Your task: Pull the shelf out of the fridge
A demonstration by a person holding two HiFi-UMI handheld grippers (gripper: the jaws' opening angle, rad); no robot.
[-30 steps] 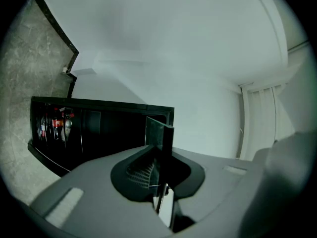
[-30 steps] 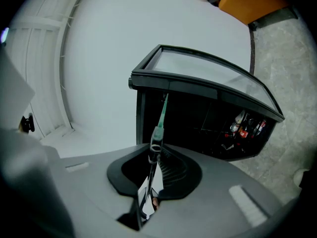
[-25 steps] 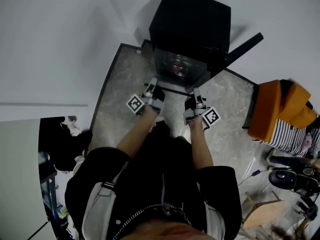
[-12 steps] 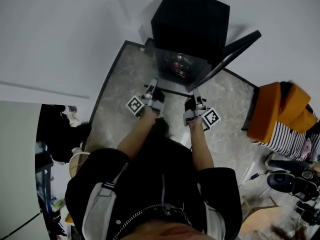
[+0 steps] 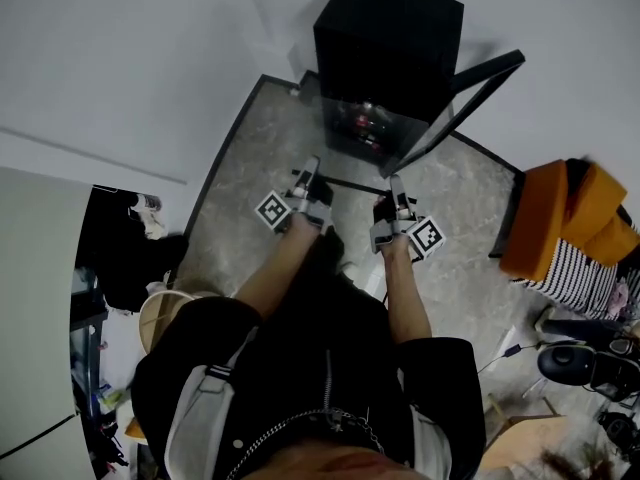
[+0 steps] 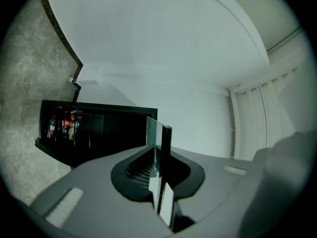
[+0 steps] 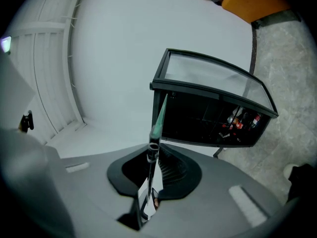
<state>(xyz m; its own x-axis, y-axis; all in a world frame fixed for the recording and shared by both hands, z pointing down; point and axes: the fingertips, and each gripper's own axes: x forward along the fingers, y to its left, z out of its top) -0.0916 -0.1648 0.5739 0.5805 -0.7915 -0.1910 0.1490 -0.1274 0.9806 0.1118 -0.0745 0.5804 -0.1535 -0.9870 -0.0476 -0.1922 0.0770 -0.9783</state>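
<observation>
The black mini fridge [image 5: 390, 48] is seen on the stone floor, its glass door [image 5: 458, 100] swung open. The glass shelf [image 5: 345, 182] is held just in front of the cabinet, pinched edge-on by the left gripper [image 5: 306, 175] and the right gripper [image 5: 398, 190], the jaws of each narrowed onto the pane. Both ends should be drawn back evenly and level, so that the glass is neither twisted nor let slip.

A grey marbled floor [image 5: 240, 208] runs up to plain white walls [image 5: 120, 58]. Off to the right, an orange cushion [image 5: 560, 218] sits on black-and-white striped fabric [image 5: 585, 278], with a thin cable [image 5: 505, 349] trailing on the floor nearby. Dark clutter [image 5: 125, 263] crowds the left edge, beside a pale round object [image 5: 160, 318].
</observation>
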